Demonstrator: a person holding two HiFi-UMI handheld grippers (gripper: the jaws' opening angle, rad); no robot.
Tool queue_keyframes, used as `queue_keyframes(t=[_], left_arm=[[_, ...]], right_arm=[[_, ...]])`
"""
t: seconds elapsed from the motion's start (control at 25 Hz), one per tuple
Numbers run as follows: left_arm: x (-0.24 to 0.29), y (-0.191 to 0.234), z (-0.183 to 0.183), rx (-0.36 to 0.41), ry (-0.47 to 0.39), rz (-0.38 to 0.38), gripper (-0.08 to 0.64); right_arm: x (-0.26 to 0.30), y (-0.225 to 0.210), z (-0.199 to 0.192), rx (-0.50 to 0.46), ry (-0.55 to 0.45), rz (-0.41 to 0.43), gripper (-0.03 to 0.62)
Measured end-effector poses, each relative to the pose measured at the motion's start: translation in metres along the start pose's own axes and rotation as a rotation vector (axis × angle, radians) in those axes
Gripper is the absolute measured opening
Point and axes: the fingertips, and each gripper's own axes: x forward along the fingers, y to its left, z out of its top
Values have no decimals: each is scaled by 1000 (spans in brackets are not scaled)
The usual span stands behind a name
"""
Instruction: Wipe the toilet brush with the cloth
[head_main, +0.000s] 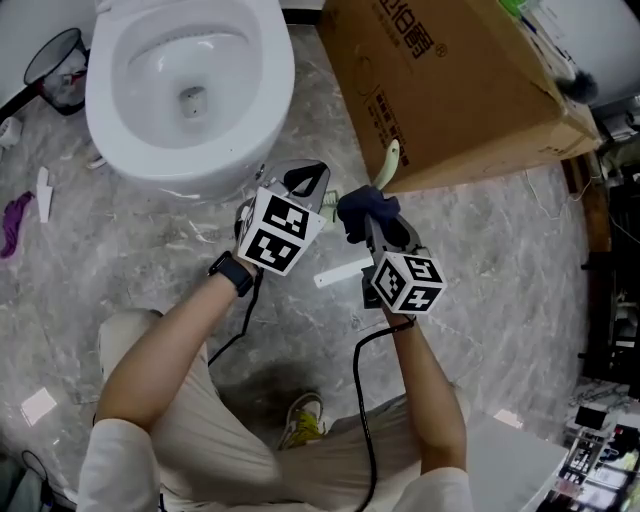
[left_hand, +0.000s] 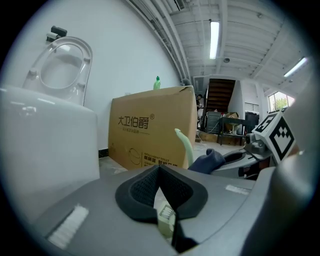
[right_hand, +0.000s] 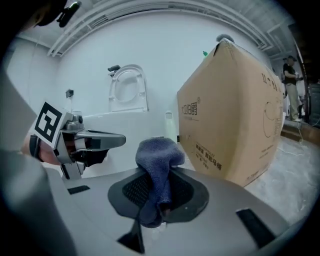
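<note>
Your left tool (left_hand: 160, 191) has its dark pads pressed together on the brush (left_hand: 167, 221), a pale ribbed piece wedged low in the V between them. Past the pads, the brush's curved green tip (left_hand: 186, 146) rises in front of the box (left_hand: 150, 131). The cloth (left_hand: 207, 161), dark blue and bunched, sits just beside that tip at the nose of your right tool (left_hand: 239, 159), marker cube up at the right edge. A green bottle (left_hand: 157, 83) stands on the box. The toilet (left_hand: 47, 142) fills your left side, its seat raised against the wall.
</note>
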Motion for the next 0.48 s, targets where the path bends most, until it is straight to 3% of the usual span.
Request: queue_keyframes(t=[0.24,0.48], left_arm=[[-6,-6,2,18,-15,-24,0],[-14,0,-10,41,17,-7,0]], right_arm=[[13,9,-14,-28,131,140,67],[26,-6,-34,16,187,155,67]])
